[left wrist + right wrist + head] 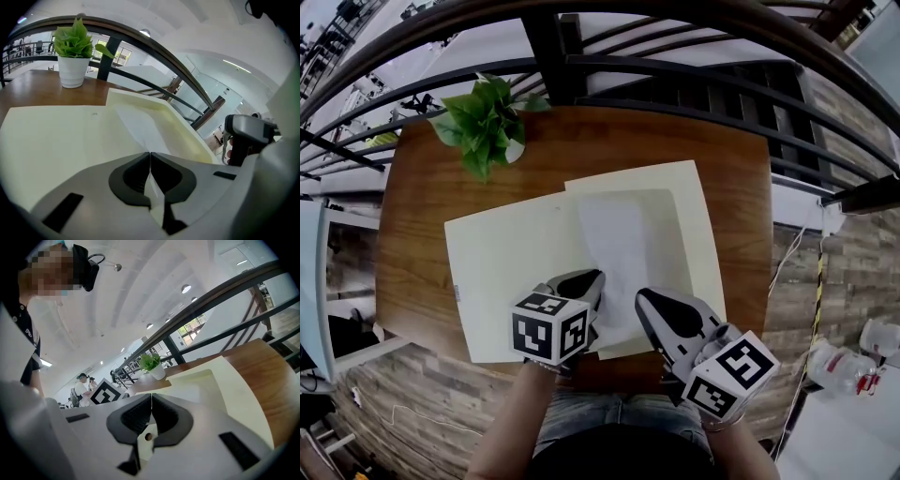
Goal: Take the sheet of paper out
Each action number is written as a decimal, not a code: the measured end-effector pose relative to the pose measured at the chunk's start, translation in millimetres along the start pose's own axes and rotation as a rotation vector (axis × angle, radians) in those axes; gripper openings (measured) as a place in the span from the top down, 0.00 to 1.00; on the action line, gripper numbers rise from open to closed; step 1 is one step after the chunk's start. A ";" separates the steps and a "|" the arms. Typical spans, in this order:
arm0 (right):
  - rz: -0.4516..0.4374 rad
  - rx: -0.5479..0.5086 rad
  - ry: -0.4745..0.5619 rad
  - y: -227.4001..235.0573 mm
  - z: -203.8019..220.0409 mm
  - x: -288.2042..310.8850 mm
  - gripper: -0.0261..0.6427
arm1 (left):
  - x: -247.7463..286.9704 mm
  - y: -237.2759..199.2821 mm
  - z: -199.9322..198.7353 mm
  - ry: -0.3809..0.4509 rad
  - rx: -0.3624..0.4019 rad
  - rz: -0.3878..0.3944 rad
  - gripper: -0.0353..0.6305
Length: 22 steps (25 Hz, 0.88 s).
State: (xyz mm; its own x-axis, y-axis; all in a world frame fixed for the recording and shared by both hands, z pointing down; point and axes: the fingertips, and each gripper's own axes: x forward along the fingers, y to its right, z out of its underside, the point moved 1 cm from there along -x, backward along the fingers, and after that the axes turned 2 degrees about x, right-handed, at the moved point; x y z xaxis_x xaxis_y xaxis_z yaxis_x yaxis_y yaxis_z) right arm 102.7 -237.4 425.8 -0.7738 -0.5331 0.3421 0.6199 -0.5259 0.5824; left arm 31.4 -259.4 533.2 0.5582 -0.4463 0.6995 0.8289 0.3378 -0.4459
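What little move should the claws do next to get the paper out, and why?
Probably pull the left claw gently back toward the person. It is shut on the near edge of the white sheet of paper, which lies on the open cream folder. The right claw looks shut on the folder's near edge, so the folder should stay put while the sheet slides out.

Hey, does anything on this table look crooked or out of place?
Yes: the sheet of paper lies askew in the open folder, its edges slanted against the folder's. The left gripper is shut on its near corner.
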 end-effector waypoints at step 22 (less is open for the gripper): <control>0.075 -0.001 0.049 -71.3 27.2 26.6 0.92 | -89.7 -60.1 18.7 0.080 -0.021 -0.001 0.91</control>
State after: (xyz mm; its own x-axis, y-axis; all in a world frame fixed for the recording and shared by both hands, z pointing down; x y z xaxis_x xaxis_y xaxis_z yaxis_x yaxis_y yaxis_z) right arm 34.3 -196.0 413.4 -0.7177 -0.6030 0.3484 0.6762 -0.4838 0.5556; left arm -69.1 -224.1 507.7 0.5576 -0.5116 0.6537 0.8298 0.3204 -0.4569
